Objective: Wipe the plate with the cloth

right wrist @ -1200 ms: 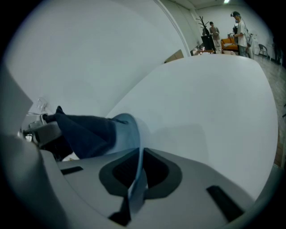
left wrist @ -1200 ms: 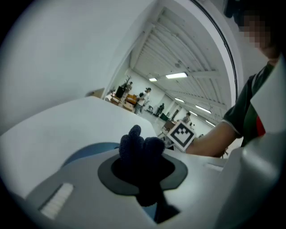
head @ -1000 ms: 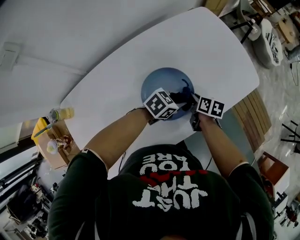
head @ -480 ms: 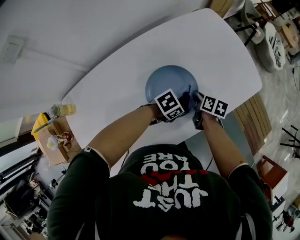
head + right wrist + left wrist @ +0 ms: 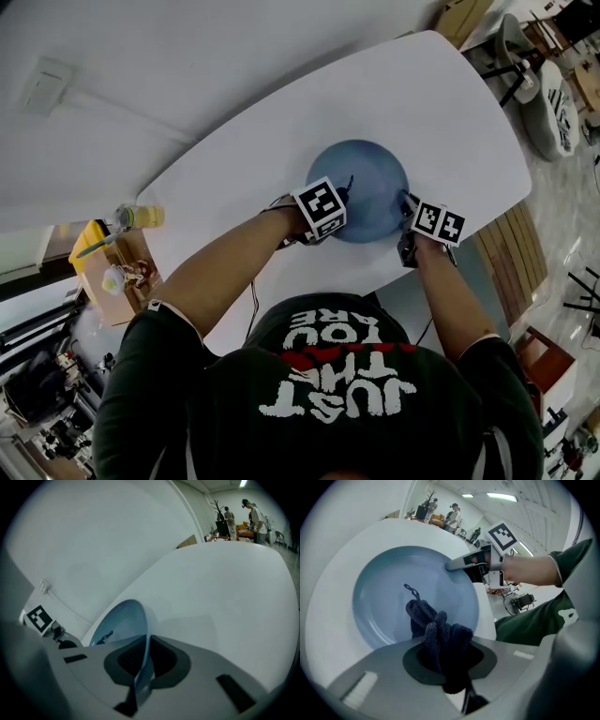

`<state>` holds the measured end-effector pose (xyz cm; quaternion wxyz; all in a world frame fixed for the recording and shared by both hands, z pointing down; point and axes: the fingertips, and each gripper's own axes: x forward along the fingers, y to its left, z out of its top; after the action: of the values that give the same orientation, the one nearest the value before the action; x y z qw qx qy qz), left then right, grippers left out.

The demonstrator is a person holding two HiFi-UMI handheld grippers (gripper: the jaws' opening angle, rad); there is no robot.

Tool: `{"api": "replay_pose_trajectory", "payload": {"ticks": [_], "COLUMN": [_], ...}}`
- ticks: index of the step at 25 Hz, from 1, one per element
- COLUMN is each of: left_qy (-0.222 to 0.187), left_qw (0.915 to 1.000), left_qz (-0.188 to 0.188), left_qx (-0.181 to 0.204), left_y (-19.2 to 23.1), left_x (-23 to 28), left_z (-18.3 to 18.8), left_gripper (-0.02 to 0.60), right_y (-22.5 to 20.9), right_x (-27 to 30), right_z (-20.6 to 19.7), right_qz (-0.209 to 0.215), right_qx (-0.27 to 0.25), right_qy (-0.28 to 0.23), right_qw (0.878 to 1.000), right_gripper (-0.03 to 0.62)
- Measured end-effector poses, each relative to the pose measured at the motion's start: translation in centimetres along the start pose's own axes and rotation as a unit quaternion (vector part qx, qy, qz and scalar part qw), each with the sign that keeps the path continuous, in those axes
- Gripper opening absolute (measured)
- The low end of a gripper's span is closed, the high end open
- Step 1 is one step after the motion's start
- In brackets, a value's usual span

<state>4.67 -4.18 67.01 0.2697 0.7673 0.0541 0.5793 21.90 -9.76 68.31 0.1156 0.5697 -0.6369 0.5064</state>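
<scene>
The plate (image 5: 375,178) lies on the table (image 5: 450,103), toward the edge nearest the person and in front of the chest. The left claw (image 5: 341,197) reaches in over the plate's left rim, closed on the cloth (image 5: 440,632), which hangs down onto the plate's inner surface. The right claw (image 5: 406,200) is at the plate's right rim, with the rim pinched between its jaws. Beyond the table's left end are a bottle (image 5: 139,217) and, just nearer the person, a box (image 5: 111,286).

Blue plate (image 5: 373,197), navy cloth (image 5: 440,633), white table (image 5: 422,103)
</scene>
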Motion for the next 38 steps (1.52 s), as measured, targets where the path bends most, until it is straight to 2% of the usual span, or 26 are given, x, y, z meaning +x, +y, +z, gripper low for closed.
{"api": "replay_pose_trajectory", "payload": {"ticks": [5,10,14,21,26,30,34,38], "left_qy": [-0.027,-0.064,-0.092,-0.132,-0.160,-0.166,-0.153,-0.142], "left_qw": [0.9964,0.9902,0.9858,0.9763,0.9738,0.9782,0.9829,0.9828], "left_qz": [0.059,0.101,0.122,0.168,0.160,0.123,0.074,0.061], "left_qx": [-0.054,-0.072,-0.069,-0.032,-0.022,0.019,0.070,0.100], "left_y": [5.2,8.8,11.3,15.6,16.6,13.6,9.5,7.8], "left_x": [-2.9,-4.4,-5.0,-5.9,-5.4,-3.6,-1.3,0.3], "left_z": [-0.8,1.4,4.0,10.8,15.6,18.2,18.8,17.4], "left_gripper": [0.067,0.067,0.067,0.067,0.067,0.067,0.067,0.066], "right_y": [0.6,0.7,1.0,1.4,2.1,2.5,2.3,2.1], "right_x": [0.2,0.2,0.4,2.7,4.5,5.1,5.2,5.1], "right_z": [-0.2,-0.1,-0.1,2.8,5.1,5.4,5.5,5.7], "right_qz": [0.004,0.006,0.006,0.008,0.008,0.008,0.010,0.013], "right_qx": [-0.034,-0.062,-0.081,-0.071,-0.073,-0.070,-0.062,-0.050], "right_qy": [0.007,0.017,0.021,0.013,0.011,0.012,0.012,0.008], "right_qw": [0.999,0.998,0.997,0.997,0.997,0.997,0.998,0.999], "right_gripper": [0.015,0.015,0.017,0.017,0.016,0.015,0.015,0.015]}}
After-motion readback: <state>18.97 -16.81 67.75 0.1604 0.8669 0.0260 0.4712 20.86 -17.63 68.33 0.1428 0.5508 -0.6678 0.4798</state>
